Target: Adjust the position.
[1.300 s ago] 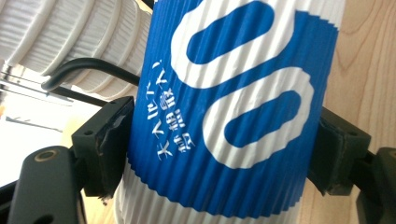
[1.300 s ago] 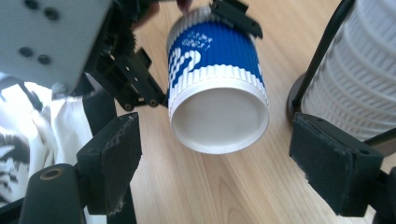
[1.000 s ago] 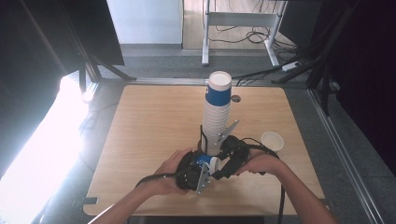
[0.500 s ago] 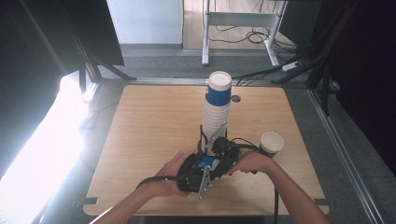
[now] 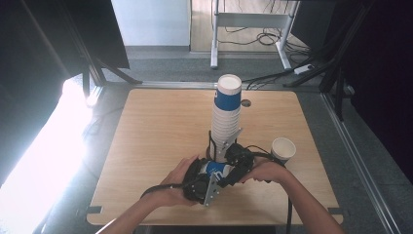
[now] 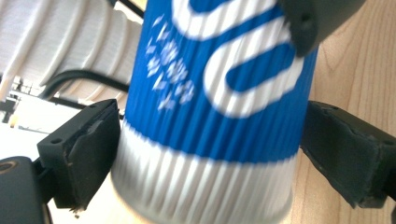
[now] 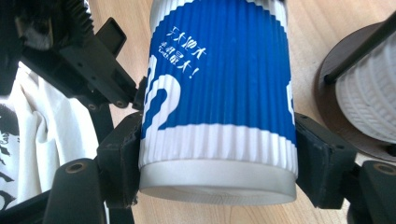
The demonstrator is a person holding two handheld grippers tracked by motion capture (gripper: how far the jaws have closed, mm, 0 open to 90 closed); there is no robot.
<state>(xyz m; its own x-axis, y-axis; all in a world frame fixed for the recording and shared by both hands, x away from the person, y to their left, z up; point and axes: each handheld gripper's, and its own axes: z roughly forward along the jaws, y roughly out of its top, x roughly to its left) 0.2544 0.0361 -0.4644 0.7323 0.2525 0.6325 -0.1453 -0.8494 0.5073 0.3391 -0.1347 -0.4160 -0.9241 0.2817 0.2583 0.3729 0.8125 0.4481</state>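
A blue and white ribbed paper cup (image 5: pixel 216 169) is held just above the table's front middle, between my two grippers. My right gripper (image 5: pixel 225 169) has just been closing, and its pads press both sides of the cup (image 7: pixel 219 93) near the white rim. In its own view the right gripper (image 7: pixel 217 163) is shut on the cup. My left gripper (image 5: pixel 208 174) has just been opening. The cup (image 6: pixel 215 102) still stands between the left gripper's (image 6: pixel 210 158) spread jaws. The left gripper (image 7: pixel 93 60) also shows behind the cup in the right gripper view.
A tall stack of cups (image 5: pixel 226 117) on a dark wire holder (image 7: pixel 336 84) stands just behind the grippers. One empty cup (image 5: pixel 283 148) sits upright to the right. The wooden table (image 5: pixel 146 131) has bare room on the left and at the back.
My right hand came in leftwards and its jaws closed on the cup. My left gripper's jaws spread apart around the same cup and stayed in place.
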